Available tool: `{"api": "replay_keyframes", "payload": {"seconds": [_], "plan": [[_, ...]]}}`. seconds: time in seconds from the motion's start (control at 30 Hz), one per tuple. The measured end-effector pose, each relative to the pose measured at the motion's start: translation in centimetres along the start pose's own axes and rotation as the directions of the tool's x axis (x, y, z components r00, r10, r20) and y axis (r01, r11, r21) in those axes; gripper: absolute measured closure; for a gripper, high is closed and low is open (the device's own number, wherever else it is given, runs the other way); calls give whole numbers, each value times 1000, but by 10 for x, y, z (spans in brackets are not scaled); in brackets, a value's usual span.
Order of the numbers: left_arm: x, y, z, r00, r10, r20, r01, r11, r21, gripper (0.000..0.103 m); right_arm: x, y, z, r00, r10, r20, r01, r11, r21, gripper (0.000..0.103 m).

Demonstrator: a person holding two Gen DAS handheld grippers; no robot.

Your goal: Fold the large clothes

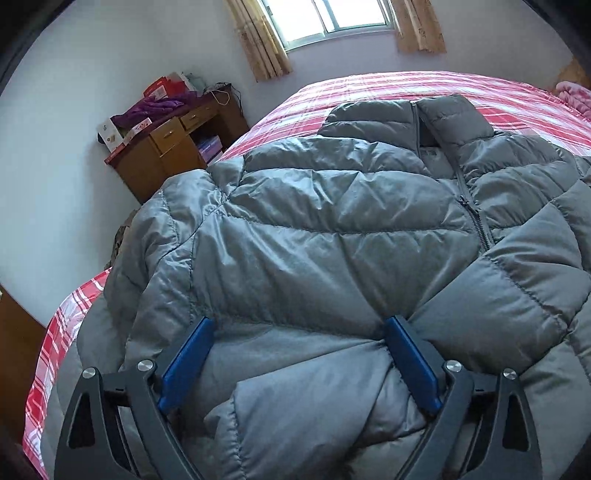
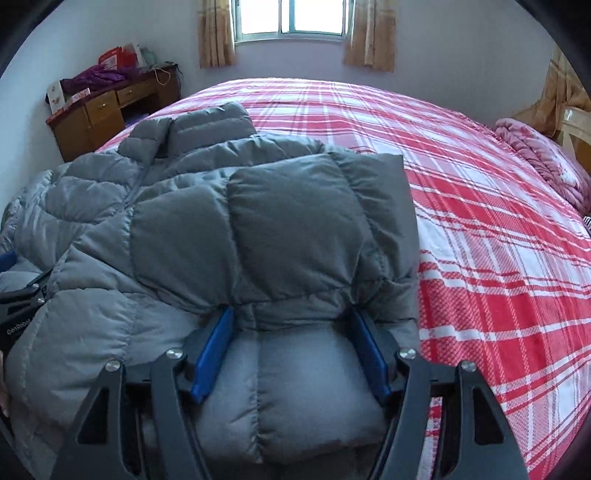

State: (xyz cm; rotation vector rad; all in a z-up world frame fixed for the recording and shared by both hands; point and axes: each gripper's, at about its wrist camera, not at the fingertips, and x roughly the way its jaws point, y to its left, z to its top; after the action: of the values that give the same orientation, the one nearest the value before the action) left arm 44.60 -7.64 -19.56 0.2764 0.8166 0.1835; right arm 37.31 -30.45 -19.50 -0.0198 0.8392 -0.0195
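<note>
A grey puffer jacket [image 1: 332, 229] lies front-up on a red-and-white plaid bed [image 1: 424, 88], collar toward the window, zipper partly open. Both sleeves are folded in over the body. My left gripper [image 1: 299, 328] is open, its blue pads straddling the padded fabric near the jacket's lower left part. In the right wrist view the jacket [image 2: 184, 221] fills the left side. My right gripper [image 2: 291, 317] is open too, its pads on either side of the folded right part near the hem. The left gripper's body [image 2: 22, 295] shows at the left edge.
A wooden desk [image 1: 173, 147] with boxes and purple cloth stands at the far left wall. A pink blanket [image 2: 543, 162] lies bunched at the bed's right end. The plaid bed [image 2: 480, 221] extends bare to the right of the jacket. A curtained window [image 2: 291, 18] is behind.
</note>
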Motion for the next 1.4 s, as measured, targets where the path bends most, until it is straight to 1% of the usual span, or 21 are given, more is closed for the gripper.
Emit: {"api": "replay_keyframes", "payload": {"seconds": [0.4,0.5,0.57,0.63,0.73,0.8,0.87,0.93,0.97,1.07,1.13,1.2,1.27,1.33,1.37,1.4], "plan": [[4,3,2,1000,-11,-5,11,1000,-11,7,6,4,5,1000,-19,-14,19,1000,-18,34],[4,3,2,1000,-8,-4,8,1000,-9,7,3,7,8,999,-26,-19,26,999,-37,36],[6,3,2,1000,-9,-5,9,1000,-11,7,-7,8,10,1000,-25,12,25,999,-29,37],[6,4,2,1000,-11,-7,11,1000,-15,7,-20,11,14,998,-12,64,13,1000,-14,37],[7,3,2,1000,-13,-9,13,1000,-17,7,-30,16,30,991,-24,129,24,1000,4,37],[8,3,3,1000,-18,-11,17,1000,-21,6,-22,17,37,992,-35,117,33,999,15,37],[8,4,3,1000,-21,-11,20,1000,-23,6,-2,18,40,997,-42,67,41,999,11,37],[9,4,3,1000,-22,-11,21,999,-25,6,18,18,34,998,-55,1,55,998,2,36],[9,4,3,1000,-22,-11,22,999,-26,6,24,16,31,999,-43,-19,43,999,14,36],[10,5,4,1000,-22,-11,22,999,-26,6,26,17,31,998,-55,-22,55,998,5,34],[10,5,4,1000,-23,-12,23,999,-27,6,23,17,32,998,-61,-25,61,998,2,35],[11,5,4,1000,-24,-12,24,999,-28,6,12,19,30,997,-66,-26,66,998,15,35],[11,5,4,1000,-23,-11,23,999,-28,6,-10,27,25,1000,-27,-5,27,999,20,34],[11,5,4,1000,-22,-11,22,999,-27,6,-27,38,16,1000,9,20,-9,1000,-2,27],[11,5,4,1000,-23,-11,22,999,-27,6,-32,46,11,999,32,25,-32,999,-20,25],[11,5,4,1000,-25,-12,24,999,-28,6,-29,54,6,999,45,9,-44,998,-45,25]]}}
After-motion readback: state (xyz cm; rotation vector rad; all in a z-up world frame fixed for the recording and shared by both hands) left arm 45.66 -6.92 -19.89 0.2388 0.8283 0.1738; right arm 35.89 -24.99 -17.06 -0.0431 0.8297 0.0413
